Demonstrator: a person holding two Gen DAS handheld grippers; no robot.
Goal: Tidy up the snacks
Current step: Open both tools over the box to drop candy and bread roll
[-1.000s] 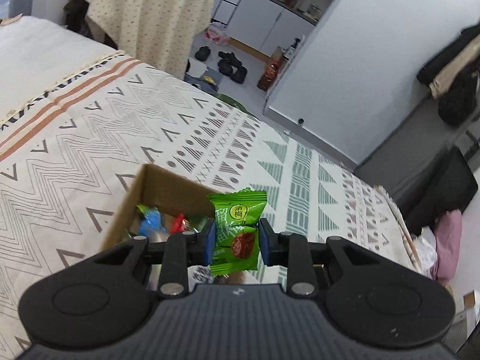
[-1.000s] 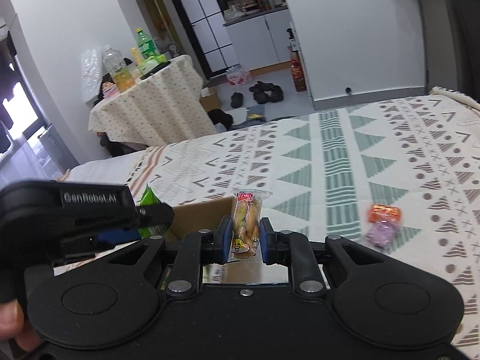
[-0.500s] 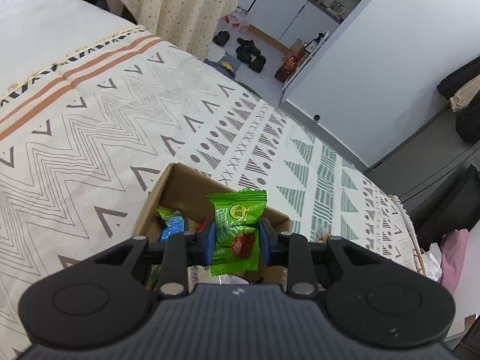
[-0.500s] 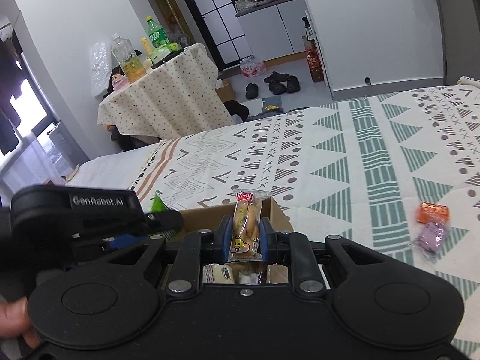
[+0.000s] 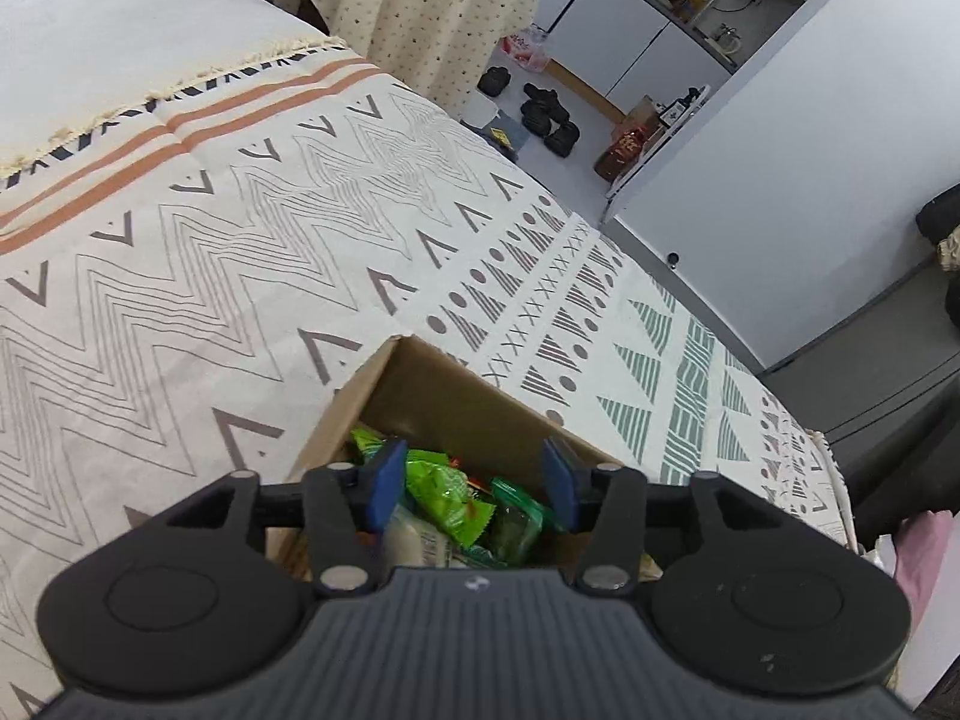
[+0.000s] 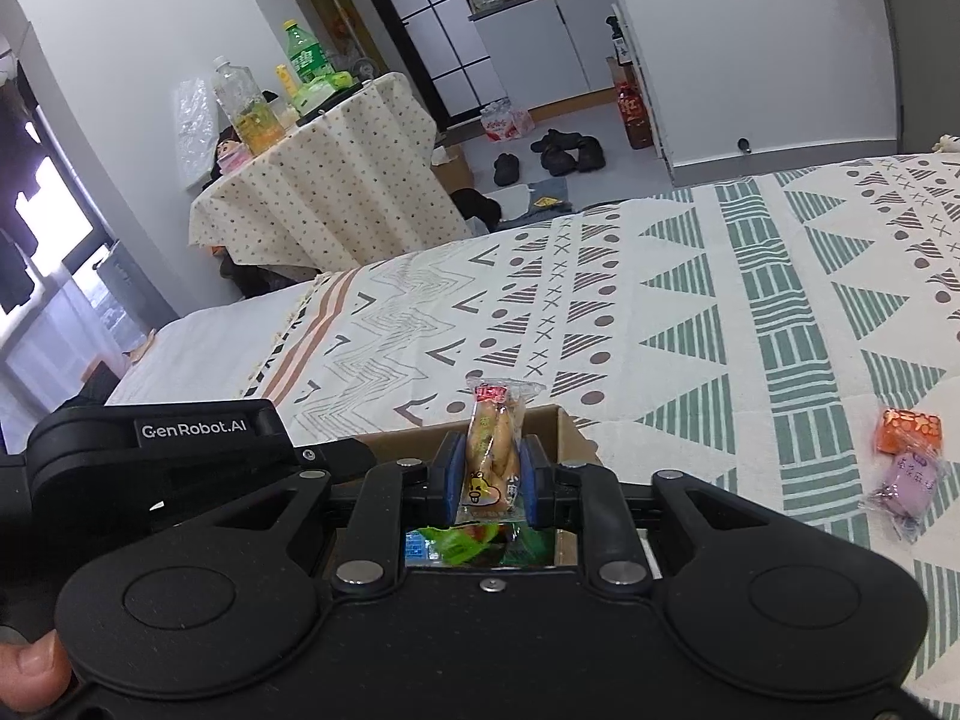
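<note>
My left gripper [image 5: 471, 489] hangs over the brown cardboard box [image 5: 432, 396], its jaws opening with nothing pinched between them. Below them a green snack packet [image 5: 447, 495] lies in the box on top of several other wrapped snacks. My right gripper [image 6: 491, 474] is above the same box [image 6: 570, 438], with a clear packet of yellow snacks [image 6: 493, 450] upright between its blue pads. Those jaws are opening, but the pads still touch the packet. The left gripper's black housing [image 6: 198, 429] shows at the left of the right wrist view.
An orange packet [image 6: 909, 429] and a purple packet [image 6: 906, 480] lie on the patterned bedspread [image 6: 690, 312] to the right of the box. Beyond the bed stand a table with a dotted cloth [image 6: 324, 180] and bottles, and shoes [image 6: 564, 150] on the floor. A thumb [image 6: 30, 672] shows at bottom left.
The left gripper's jaws have spread and the green packet has dropped from them into the box. Both grippers have come lower over the box. The right jaws have widened slightly around the yellow packet.
</note>
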